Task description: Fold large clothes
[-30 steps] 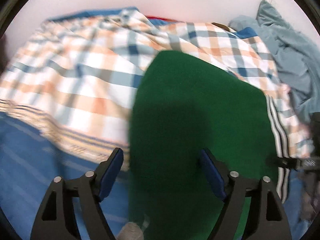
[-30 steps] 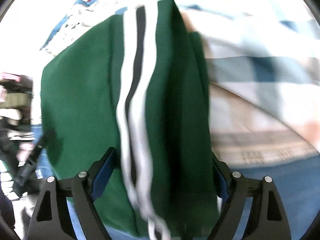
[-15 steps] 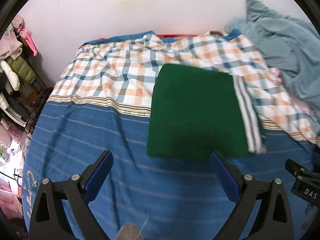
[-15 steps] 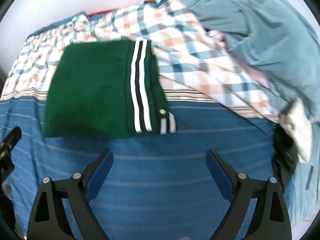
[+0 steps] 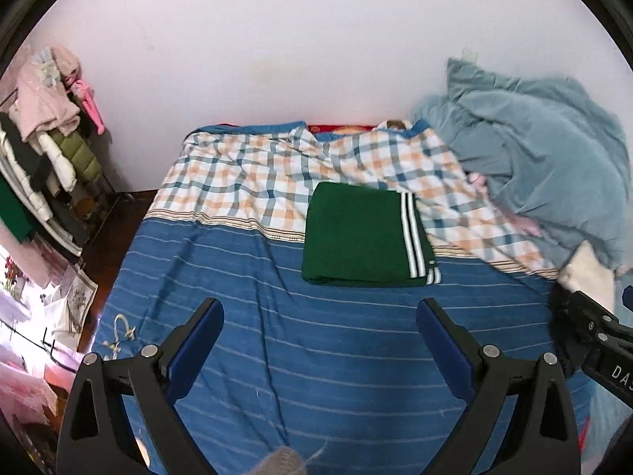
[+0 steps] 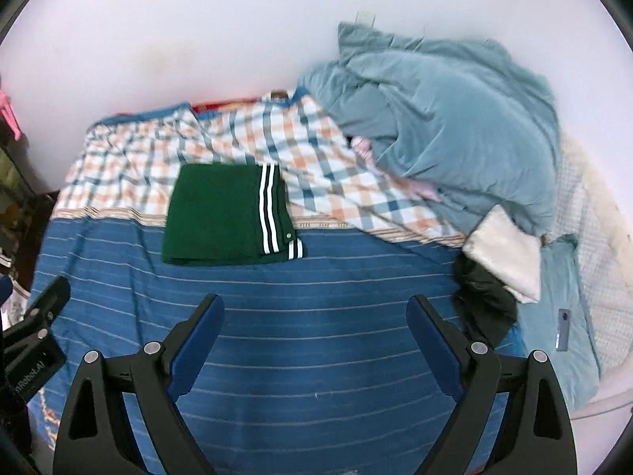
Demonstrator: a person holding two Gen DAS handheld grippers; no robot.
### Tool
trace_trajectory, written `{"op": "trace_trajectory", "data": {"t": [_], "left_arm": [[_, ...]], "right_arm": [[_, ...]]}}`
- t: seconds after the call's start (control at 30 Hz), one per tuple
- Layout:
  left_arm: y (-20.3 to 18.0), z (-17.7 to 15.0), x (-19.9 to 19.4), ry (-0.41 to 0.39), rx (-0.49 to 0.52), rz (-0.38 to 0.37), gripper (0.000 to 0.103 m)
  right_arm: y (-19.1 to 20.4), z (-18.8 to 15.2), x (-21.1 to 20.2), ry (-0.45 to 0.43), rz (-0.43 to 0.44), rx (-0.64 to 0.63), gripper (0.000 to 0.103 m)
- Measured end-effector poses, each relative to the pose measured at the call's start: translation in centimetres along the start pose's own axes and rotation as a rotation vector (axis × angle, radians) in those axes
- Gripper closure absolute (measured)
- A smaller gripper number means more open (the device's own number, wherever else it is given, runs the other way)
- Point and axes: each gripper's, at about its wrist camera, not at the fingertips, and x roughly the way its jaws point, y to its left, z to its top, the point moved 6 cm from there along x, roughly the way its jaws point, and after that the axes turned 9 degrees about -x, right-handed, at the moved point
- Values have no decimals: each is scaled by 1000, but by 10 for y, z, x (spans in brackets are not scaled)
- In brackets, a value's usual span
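A green garment with white and black side stripes (image 5: 356, 235) lies folded into a flat rectangle on the bed, half on the blue striped sheet (image 5: 316, 356), half on the checked cloth (image 5: 245, 174). It also shows in the right wrist view (image 6: 217, 219). My left gripper (image 5: 318, 332) is open and empty, held back above the blue sheet, well short of the garment. My right gripper (image 6: 314, 328) is open and empty too, likewise back from it.
A crumpled grey-blue blanket (image 6: 443, 118) is heaped at the back right. A white folded item (image 6: 502, 253) and a dark garment (image 6: 486, 301) lie at the right. A rack of clothes (image 5: 43, 146) stands left of the bed. A white wall is behind.
Both grippers have pulled back and up from the green garment, which they were close over a second ago. It now lies folded on the bed, with both grippers wide open.
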Motion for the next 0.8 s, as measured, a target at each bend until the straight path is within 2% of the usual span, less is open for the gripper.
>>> {"op": "trace_trajectory", "data": {"t": [0.2, 0.4, 0.6, 0.8], "left_arm": [[-1, -4, -88, -61, -3, -6, 4], [5, -8, -145, -117, -10, -13, 4], [7, -13, -176, -141, -11, -12, 4], [8, -19, -198, -157, -19, -1, 4]], "right_arm": [[-31, -10, -99, -89, -14, -10, 8], [-56, -30, -181, -147, -9, -6, 8], [-70, -44, -232, -199, 10, -12, 8], [-78, -53, -258, -219, 16, -15, 6]]}}
